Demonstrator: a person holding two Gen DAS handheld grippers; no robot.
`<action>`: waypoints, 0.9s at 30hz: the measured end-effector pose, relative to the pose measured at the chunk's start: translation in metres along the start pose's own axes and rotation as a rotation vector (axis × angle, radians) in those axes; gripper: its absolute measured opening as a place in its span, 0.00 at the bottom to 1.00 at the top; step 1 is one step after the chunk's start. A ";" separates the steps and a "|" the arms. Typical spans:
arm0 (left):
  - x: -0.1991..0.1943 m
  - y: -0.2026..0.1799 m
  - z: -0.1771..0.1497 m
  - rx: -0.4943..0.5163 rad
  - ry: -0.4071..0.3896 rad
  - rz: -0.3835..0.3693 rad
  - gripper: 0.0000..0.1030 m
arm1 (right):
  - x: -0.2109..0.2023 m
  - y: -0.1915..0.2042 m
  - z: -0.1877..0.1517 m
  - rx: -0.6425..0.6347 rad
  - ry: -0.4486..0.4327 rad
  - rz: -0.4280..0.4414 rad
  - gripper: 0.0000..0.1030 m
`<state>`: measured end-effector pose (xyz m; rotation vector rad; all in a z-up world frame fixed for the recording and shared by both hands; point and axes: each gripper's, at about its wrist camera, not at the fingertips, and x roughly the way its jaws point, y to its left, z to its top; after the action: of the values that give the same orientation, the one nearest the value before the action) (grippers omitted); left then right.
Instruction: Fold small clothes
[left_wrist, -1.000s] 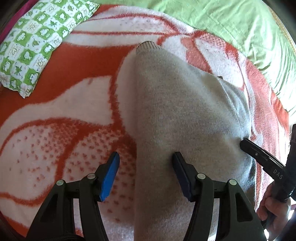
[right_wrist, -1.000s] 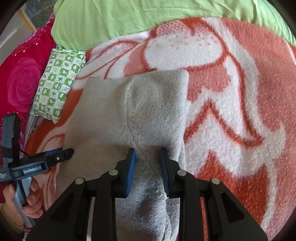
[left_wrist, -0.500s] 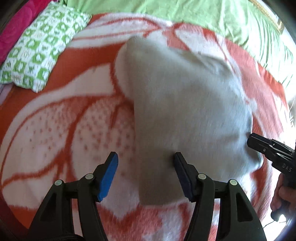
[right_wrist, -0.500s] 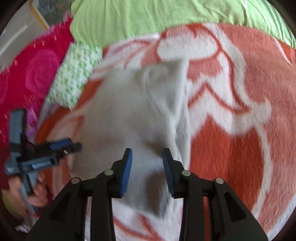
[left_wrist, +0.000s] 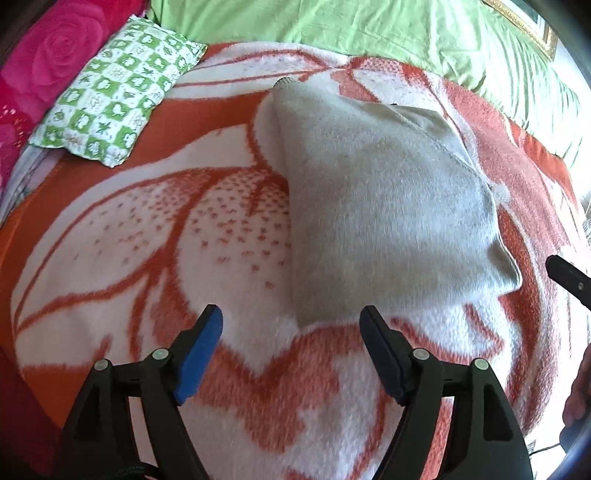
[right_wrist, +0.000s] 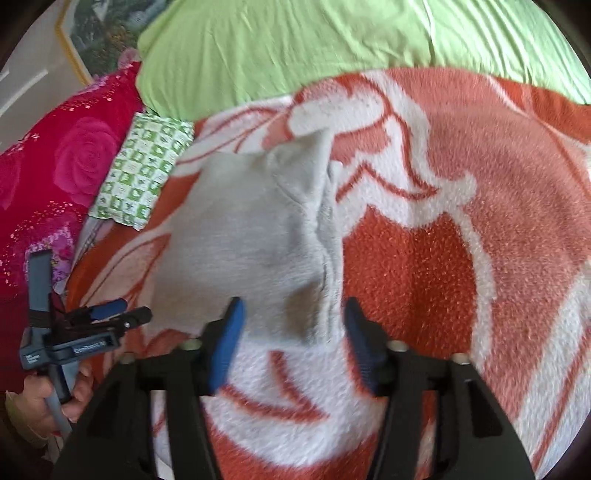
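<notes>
- Grey knit, soft and a little fuzzy: the small garment (left_wrist: 384, 206) is lying folded into a compact shape on the orange-and-white blanket (left_wrist: 122, 266), with its near edge just ahead of both grippers.
- The left gripper (left_wrist: 291, 347) is hanging above the blanket with its jaws opening wide; nothing is sitting between the blue pads, and the garment's near corner is lying just beyond them.
- The right gripper (right_wrist: 291, 339) is opening too; the garment's near tip is lying between its pads, but they are not pressing on it.
- I'm reading this as the letting-go at the end of a fold: the cloth is resting on the blanket by itself and neither tool is carrying it.
- The right edge is looking bunched, with a seam ridge and a loose flap, so the fold is not quite tidy.
- The next move, to my eye, is calling for either a smoothing pass or one more fold, each gripper pinching a near corner cleanly and catching all the layers.
- A green-checked cloth (left_wrist: 114, 92) is lying at the far left, well apart from the garment, beside a pink rose-print cover (right_wrist: 66, 173) and a light green sheet (right_wrist: 332, 48).
</notes>
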<state>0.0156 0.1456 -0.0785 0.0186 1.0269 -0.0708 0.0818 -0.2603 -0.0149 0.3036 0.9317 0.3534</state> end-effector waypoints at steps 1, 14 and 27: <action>-0.002 0.000 -0.004 0.003 -0.001 0.009 0.78 | -0.003 0.003 -0.005 -0.002 0.003 -0.004 0.71; -0.058 0.013 -0.029 -0.054 -0.188 0.023 0.82 | -0.046 0.034 -0.035 -0.114 -0.125 -0.051 0.92; -0.021 -0.008 -0.042 0.053 -0.192 0.101 0.99 | -0.008 0.058 -0.044 -0.227 -0.074 -0.125 1.00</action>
<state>-0.0312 0.1407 -0.0821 0.1095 0.8309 -0.0075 0.0320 -0.2068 -0.0100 0.0500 0.8248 0.3270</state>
